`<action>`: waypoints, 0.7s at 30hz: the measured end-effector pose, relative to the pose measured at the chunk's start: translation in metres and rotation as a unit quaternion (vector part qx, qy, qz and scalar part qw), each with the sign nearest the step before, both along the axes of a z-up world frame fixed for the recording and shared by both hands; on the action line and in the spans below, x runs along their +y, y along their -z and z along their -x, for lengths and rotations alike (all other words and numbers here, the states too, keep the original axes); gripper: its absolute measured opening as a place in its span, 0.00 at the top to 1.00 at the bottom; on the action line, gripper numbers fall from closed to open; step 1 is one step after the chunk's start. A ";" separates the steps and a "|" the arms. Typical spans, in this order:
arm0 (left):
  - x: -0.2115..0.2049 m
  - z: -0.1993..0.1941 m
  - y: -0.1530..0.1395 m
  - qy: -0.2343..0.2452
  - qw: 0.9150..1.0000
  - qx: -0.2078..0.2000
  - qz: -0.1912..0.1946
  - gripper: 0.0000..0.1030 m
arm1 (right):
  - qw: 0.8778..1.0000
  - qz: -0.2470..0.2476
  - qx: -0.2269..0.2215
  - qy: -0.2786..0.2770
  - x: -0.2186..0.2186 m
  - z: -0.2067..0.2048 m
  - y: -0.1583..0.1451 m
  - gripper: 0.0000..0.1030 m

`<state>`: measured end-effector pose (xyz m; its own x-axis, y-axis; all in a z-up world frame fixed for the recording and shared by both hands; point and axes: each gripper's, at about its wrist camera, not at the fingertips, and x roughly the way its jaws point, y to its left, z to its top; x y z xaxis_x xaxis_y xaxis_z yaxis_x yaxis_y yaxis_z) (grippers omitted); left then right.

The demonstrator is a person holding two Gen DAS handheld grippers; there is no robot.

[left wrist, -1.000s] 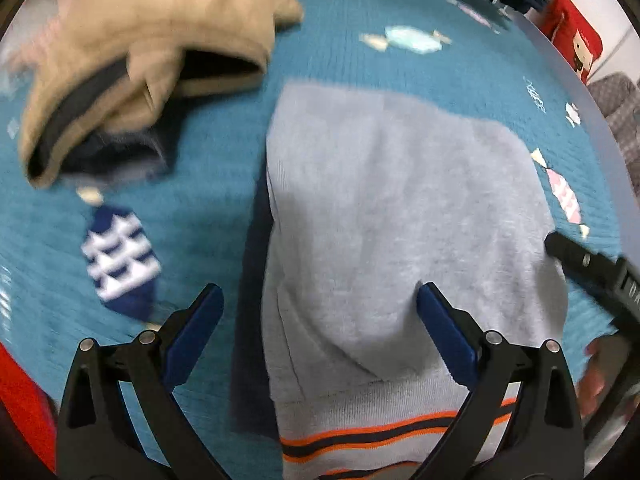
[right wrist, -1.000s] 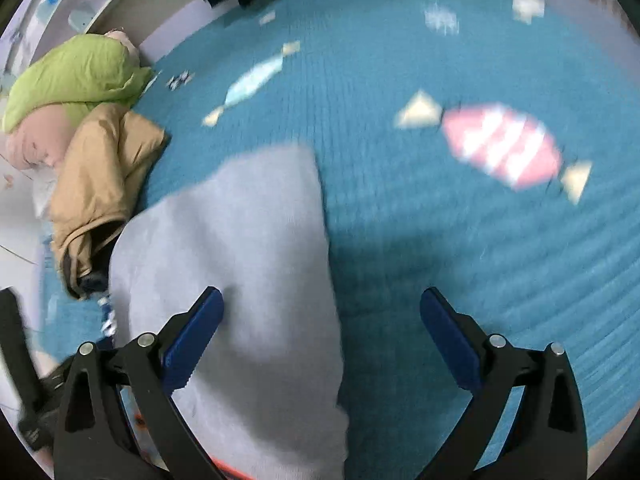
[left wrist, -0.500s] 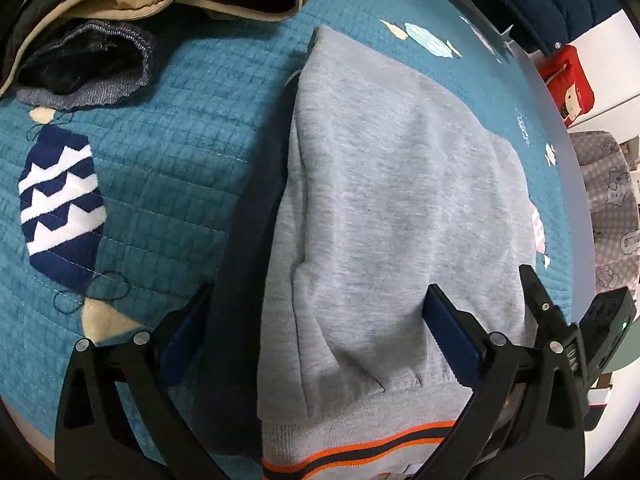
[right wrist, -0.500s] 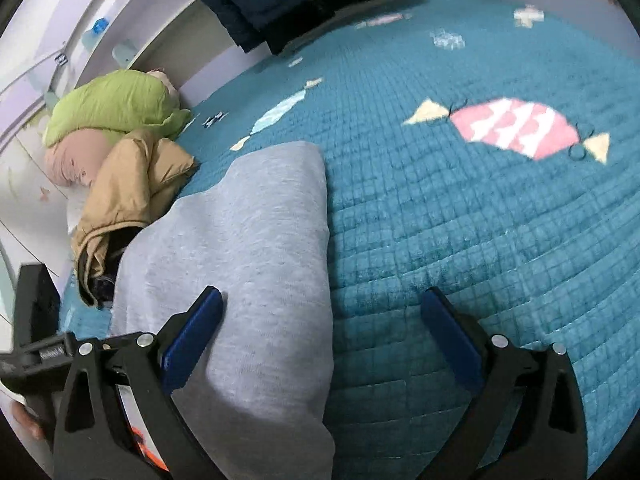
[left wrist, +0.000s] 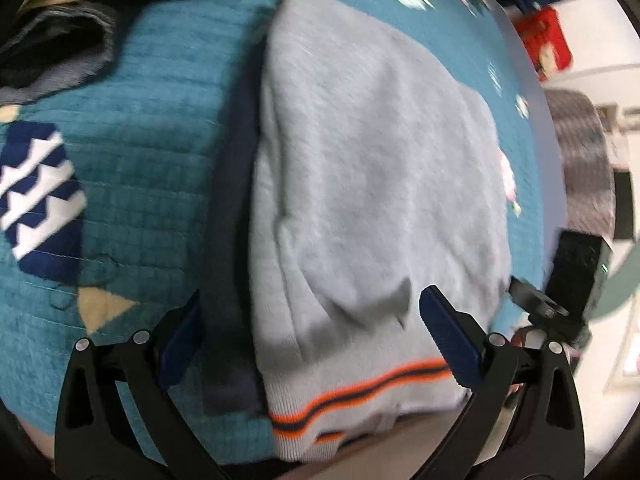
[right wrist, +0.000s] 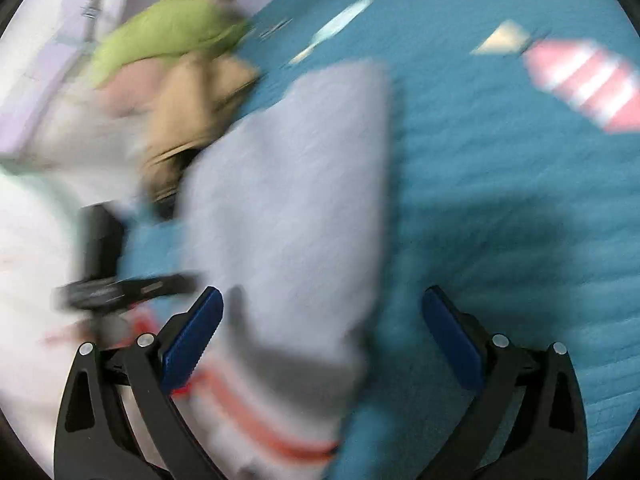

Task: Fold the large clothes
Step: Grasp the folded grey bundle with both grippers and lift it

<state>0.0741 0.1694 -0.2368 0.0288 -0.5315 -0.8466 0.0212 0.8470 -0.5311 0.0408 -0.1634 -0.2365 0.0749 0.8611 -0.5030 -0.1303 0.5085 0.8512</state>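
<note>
Though spread, both tools over sweater.

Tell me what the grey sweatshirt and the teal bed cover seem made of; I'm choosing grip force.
Grey sweatshirt: soft matte jersey knit, probably cotton fleece, going by its heathered nap and ribbed striped hem. Teal bed cover: quilted fabric, stitched in a grid of small squares.

Right gripper swung left; grey sweater now between fingers.

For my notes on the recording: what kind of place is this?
Probably a bedroom at home. A grey sweater lies on a teal quilted bedspread with candy motifs, and more clothes are piled by the wall.
</note>
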 end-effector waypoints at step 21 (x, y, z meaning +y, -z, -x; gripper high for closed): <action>0.010 0.011 0.021 -0.074 0.972 0.056 0.214 0.06 | 0.995 -0.024 0.061 0.079 0.013 -0.019 -0.010 0.18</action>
